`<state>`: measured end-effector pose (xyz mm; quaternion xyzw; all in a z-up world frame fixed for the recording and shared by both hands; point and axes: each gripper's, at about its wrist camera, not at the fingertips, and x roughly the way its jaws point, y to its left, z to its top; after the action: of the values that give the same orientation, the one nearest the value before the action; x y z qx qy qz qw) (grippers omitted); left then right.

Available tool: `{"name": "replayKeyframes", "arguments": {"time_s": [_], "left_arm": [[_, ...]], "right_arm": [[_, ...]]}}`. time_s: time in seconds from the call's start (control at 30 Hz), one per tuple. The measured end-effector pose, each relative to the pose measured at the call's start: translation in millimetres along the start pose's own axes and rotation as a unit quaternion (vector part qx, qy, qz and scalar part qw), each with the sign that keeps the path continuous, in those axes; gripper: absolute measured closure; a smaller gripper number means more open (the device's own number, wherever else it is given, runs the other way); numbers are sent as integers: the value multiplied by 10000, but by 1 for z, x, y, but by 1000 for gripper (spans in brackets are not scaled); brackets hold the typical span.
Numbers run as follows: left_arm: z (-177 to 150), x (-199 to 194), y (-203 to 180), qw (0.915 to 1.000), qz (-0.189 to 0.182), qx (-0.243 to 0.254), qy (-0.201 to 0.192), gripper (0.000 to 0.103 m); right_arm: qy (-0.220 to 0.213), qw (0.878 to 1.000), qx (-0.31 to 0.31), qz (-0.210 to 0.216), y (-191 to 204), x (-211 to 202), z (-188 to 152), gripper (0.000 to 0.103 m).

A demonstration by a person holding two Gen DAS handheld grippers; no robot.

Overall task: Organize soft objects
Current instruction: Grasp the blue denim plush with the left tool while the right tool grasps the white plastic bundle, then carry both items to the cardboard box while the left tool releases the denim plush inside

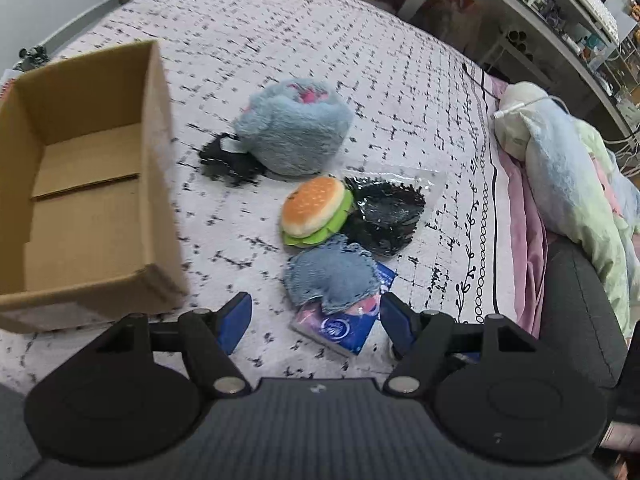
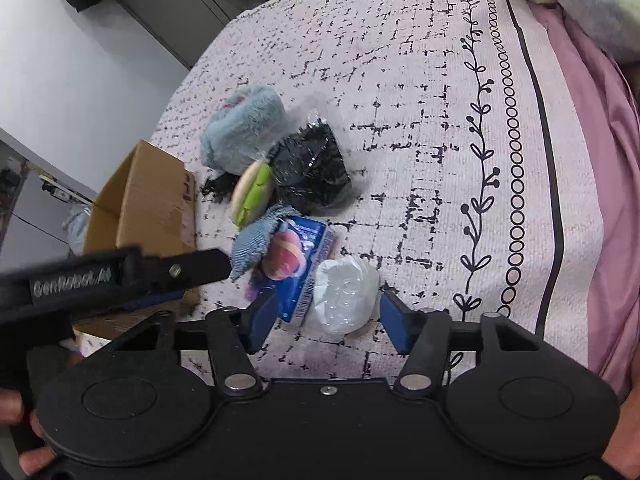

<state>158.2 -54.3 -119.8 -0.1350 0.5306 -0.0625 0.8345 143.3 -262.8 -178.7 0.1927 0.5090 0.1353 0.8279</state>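
Soft things lie in a pile on the patterned bedspread (image 1: 280,40): a fluffy blue plush (image 1: 294,130), a burger toy (image 1: 314,210), a black item in a clear bag (image 1: 386,216), a denim pad (image 1: 332,276) on a blue tissue packet (image 1: 344,330). An open cardboard box (image 1: 156,184) stands left of them. My left gripper (image 1: 316,322) is open just before the packet. In the right wrist view my right gripper (image 2: 328,322) is open around a white crumpled plastic wad (image 2: 346,292), beside the packet (image 2: 298,276), denim pad (image 2: 254,242), burger (image 2: 252,194) and plush (image 2: 242,128).
The box (image 2: 136,208) also shows in the right wrist view, with the left gripper's body (image 2: 120,276) in front of it. Pink sheet (image 1: 524,240) and bunched bedding (image 1: 568,168) lie to the right. Cluttered shelves (image 1: 560,12) stand beyond the bed.
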Motion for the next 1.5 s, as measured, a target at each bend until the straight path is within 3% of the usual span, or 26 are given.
{"name": "replayKeyframes", "arguments": {"time_s": [0.5, 0.53, 0.67, 0.97, 1.5], "left_arm": [[27, 57, -8, 9977, 115, -79, 665, 34], [28, 59, -8, 9974, 106, -94, 705, 43], [30, 59, -5, 9965, 30, -231, 806, 58], [28, 34, -3, 9985, -19, -17, 538, 60], [30, -49, 27, 9987, -79, 215, -451, 60]], "right_arm": [[105, 9997, 86, -196, -11, 12, -1, 66], [121, 9997, 62, -217, -10, 13, -1, 70], [148, 9995, -7, -273, -5, 18, 2, 72], [-208, 9995, -13, -238, 4, 4, 5, 73], [-995, 9940, -447, 40, 50, -18, 1, 73]]}}
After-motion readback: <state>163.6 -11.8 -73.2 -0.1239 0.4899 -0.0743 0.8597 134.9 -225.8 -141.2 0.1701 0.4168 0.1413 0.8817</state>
